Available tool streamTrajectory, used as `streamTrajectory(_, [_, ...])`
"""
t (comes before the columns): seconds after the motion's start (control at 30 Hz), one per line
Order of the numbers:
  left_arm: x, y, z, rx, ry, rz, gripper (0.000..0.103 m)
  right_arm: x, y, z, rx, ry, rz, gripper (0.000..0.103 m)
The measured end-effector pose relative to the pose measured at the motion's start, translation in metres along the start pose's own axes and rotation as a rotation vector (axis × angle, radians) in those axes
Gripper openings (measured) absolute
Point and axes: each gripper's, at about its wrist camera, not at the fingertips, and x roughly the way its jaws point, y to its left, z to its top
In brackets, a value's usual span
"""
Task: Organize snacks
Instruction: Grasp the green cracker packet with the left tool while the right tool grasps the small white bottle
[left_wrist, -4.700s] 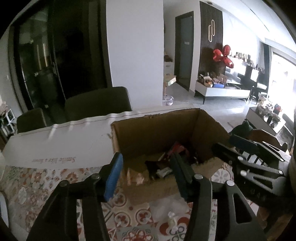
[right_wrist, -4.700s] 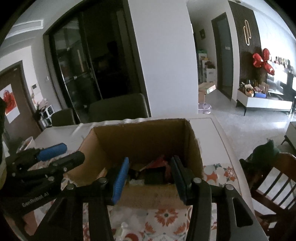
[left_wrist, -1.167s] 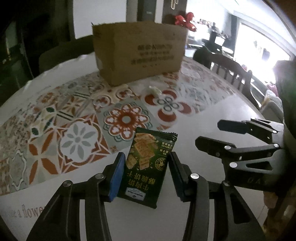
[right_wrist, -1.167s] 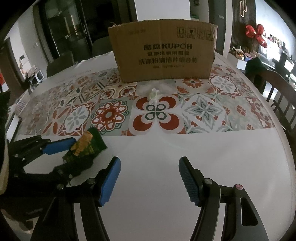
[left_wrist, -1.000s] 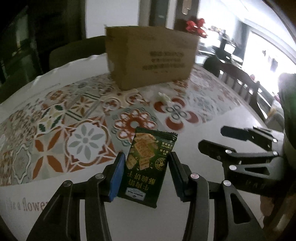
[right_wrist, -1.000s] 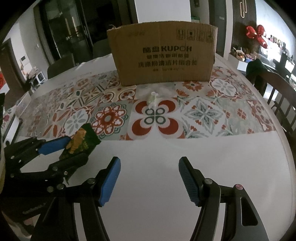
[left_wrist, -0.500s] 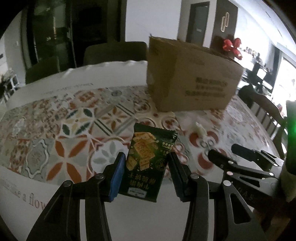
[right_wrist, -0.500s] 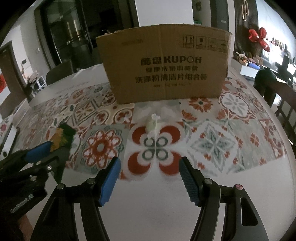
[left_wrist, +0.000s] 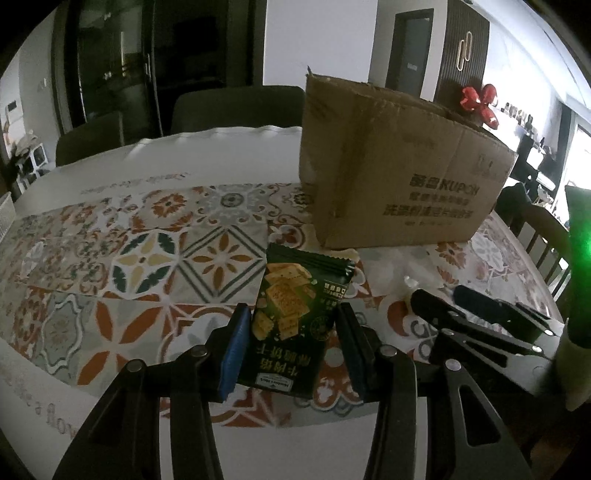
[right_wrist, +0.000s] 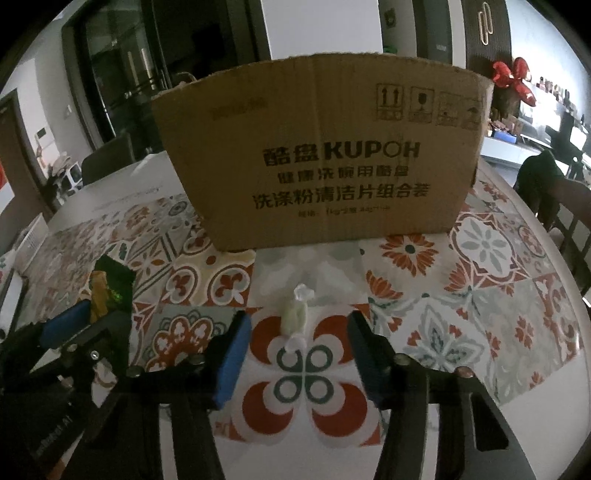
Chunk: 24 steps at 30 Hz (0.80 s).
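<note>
My left gripper (left_wrist: 291, 328) is shut on a dark green cracker packet (left_wrist: 295, 314) and holds it above the patterned tablecloth, in front of the left corner of a brown cardboard box (left_wrist: 391, 177). The packet also shows at the left of the right wrist view (right_wrist: 109, 291), held by the left gripper (right_wrist: 88, 317). My right gripper (right_wrist: 297, 347) is open and empty, its fingers on either side of a small pale wrapped candy (right_wrist: 297, 317) lying on the cloth in front of the box (right_wrist: 325, 155). The right gripper also shows in the left wrist view (left_wrist: 458, 295).
The table (left_wrist: 92, 236) has a tiled floral cloth with white borders. Dark chairs (left_wrist: 236, 107) stand behind it and a wooden chair (right_wrist: 569, 206) at the right. A crinkled clear plastic sheet (right_wrist: 295, 269) lies under the candy.
Both grippers have moved forward toward the box, which now looms larger. The left one has carried the packet along. The right gripper's fingers now flank the candy.
</note>
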Motion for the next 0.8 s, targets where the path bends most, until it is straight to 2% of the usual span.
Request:
streamTrajectory(0.1, [0.006, -0.002, 0.002, -0.008, 0.006, -0.003, 0.047, 0.005, -0.001, 0.002, 0.000, 0.009, -0.003, 0.045])
streamTrajectory(0.4, [0.020, -0.002, 0.005, -0.032, 0.034, -0.003, 0.046, 0.016, 0.006, 0.002, -0.030, 0.029, 0.006, 0.038])
streamTrajectory(0.8, [0.029, -0.001, 0.004, -0.036, 0.053, 0.008, 0.046, 0.032, 0.012, 0.000, -0.046, 0.052, 0.007, 0.021])
